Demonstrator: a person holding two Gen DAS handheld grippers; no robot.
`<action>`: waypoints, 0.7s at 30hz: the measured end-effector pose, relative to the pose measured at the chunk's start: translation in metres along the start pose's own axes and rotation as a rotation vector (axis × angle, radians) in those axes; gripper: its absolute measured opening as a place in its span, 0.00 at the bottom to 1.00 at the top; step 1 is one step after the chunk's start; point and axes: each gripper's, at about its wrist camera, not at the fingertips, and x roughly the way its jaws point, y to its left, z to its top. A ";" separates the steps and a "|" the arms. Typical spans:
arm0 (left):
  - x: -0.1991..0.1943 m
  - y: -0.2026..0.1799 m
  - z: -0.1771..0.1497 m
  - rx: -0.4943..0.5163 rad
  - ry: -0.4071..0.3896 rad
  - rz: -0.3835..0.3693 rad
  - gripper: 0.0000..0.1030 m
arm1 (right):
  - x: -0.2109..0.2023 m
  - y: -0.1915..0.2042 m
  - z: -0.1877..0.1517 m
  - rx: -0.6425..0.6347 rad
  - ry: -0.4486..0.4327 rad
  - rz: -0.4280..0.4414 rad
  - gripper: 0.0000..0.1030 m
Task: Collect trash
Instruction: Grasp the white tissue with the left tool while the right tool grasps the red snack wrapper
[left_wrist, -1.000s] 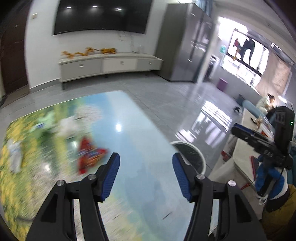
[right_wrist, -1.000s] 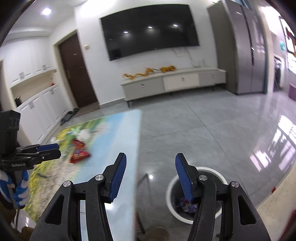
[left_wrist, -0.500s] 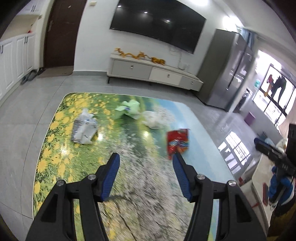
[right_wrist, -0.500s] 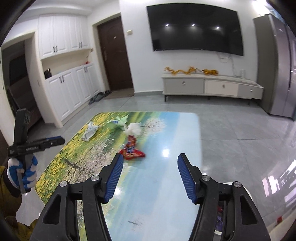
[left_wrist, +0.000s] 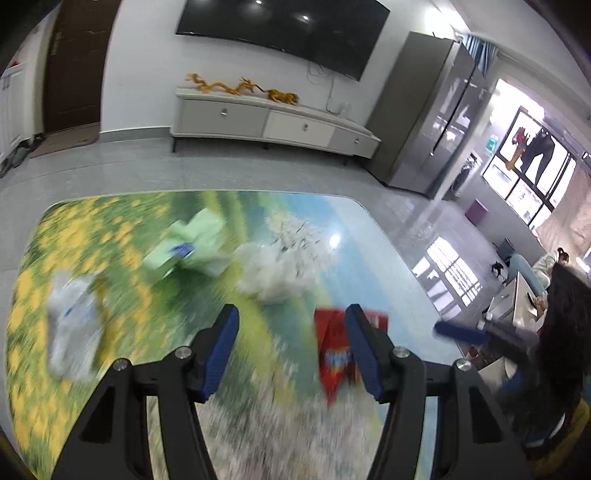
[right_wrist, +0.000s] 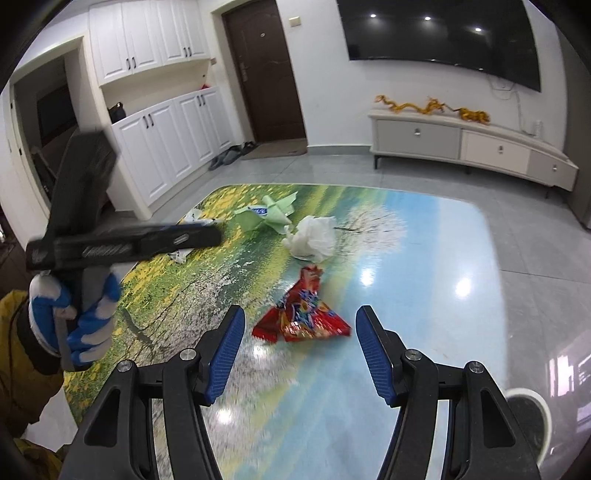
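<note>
Red and crinkled, the snack wrapper (right_wrist: 301, 314) lies flat on the glossy printed bench (right_wrist: 436, 258), just ahead of the right gripper (right_wrist: 299, 354) and roughly centred between its spread blue fingers (right_wrist: 226, 354). Those fingers are released and grasp nothing; the wrapper sits beyond their tips, not touched. Behind it on the bench rest a white crumpled bag (right_wrist: 314, 236), a green paper wrapper (right_wrist: 269, 216) and, farther left, a pale plastic wrapper (left_wrist: 72, 328) that the left view shows only as a blur. The left gripper (left_wrist: 291, 350) also hangs released and empty over the bench, with the red wrapper partly hidden behind its right finger. A round bin (right_wrist: 528, 421) shows at the lower right of the right view, on the floor beside the bench.

The step in hand looks like the reach for the red wrapper with the right gripper. To do it well, bring the fingers down so one lands on each side of the raised ridge running through the wrapper's middle, not on the flat edges, which would slide on the slick surface. Close only once the tips touch the bench. The foil is light and springy, so pinch firmly and lift straight before swinging toward the bin. Keep the left gripper clear, perhaps heading for the white bag.
</note>
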 end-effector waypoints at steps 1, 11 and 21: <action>0.010 -0.001 0.006 0.004 0.009 -0.005 0.56 | 0.007 0.000 0.001 0.001 0.003 0.008 0.60; 0.094 -0.007 0.026 0.054 0.105 0.051 0.56 | 0.052 -0.011 -0.003 0.038 0.044 0.055 0.46; 0.097 -0.001 0.007 0.033 0.128 0.056 0.11 | 0.045 -0.008 -0.014 0.036 0.066 0.082 0.06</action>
